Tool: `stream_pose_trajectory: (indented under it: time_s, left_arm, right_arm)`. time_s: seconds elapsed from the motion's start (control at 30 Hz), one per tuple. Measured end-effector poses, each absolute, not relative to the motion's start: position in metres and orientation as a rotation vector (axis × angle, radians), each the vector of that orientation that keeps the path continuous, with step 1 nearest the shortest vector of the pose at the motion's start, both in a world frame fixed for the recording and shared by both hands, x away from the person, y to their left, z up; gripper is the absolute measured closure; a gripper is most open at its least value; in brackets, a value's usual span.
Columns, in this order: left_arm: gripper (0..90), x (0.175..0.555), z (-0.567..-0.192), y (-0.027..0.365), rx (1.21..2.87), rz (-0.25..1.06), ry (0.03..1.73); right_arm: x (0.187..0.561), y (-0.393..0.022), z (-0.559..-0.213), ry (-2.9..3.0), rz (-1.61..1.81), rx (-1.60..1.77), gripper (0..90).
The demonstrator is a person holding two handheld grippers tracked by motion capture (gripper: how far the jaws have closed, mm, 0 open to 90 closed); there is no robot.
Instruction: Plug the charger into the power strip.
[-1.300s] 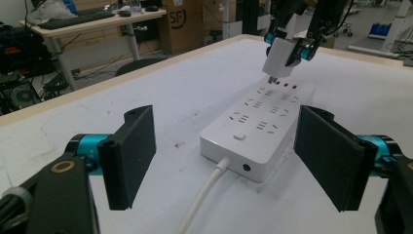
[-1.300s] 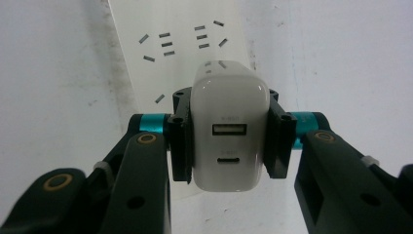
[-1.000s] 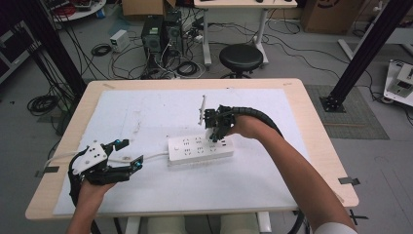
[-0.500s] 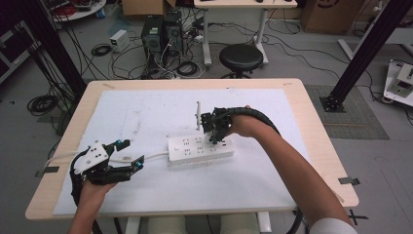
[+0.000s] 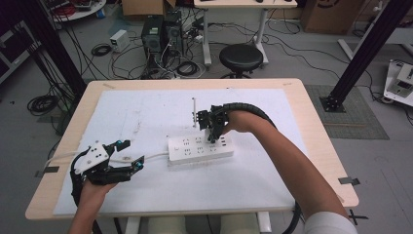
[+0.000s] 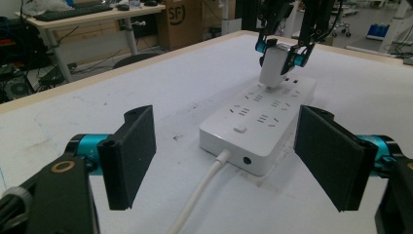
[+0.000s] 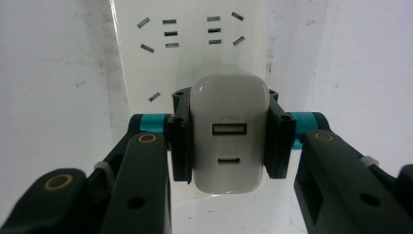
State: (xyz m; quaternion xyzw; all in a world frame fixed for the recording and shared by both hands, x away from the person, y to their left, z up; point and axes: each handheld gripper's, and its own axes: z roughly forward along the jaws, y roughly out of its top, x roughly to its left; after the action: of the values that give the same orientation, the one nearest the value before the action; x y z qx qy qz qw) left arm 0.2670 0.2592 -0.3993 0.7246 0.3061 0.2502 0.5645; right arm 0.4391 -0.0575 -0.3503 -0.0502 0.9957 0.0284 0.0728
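So the long white plastic power strip (image 5: 200, 148) lies flat near the middle of the white-topped wooden bench (image 5: 146, 112), its white cord (image 6: 202, 192) running off the end nearest the left claw (image 5: 130, 153). The right claw (image 5: 213, 127) sits right over the strip, pointing down, and it's clamped on a small white rounded charger block (image 7: 229, 131) with two ports in its top face. The pads (image 7: 181, 139) squeeze it from both sides. In the left gripper view the charger's bottom edge meets the strip's sockets at the far end; can't tell if it's seated. The left claw is off the cord end, jaws spread wide with nothing between them, facing the strip.
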Motion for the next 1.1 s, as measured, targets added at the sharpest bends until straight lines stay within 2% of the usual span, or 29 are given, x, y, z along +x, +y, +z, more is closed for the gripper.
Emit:
stream_pose_trajectory:
  time_s: [1.1]
  left_arm:
    - [23.3,0.267,-0.399,0.258,1.715,0.586,0.721]
  right_arm:
    - [0.449,-0.047,-0.360,3.041,0.008,-0.203,64.1]
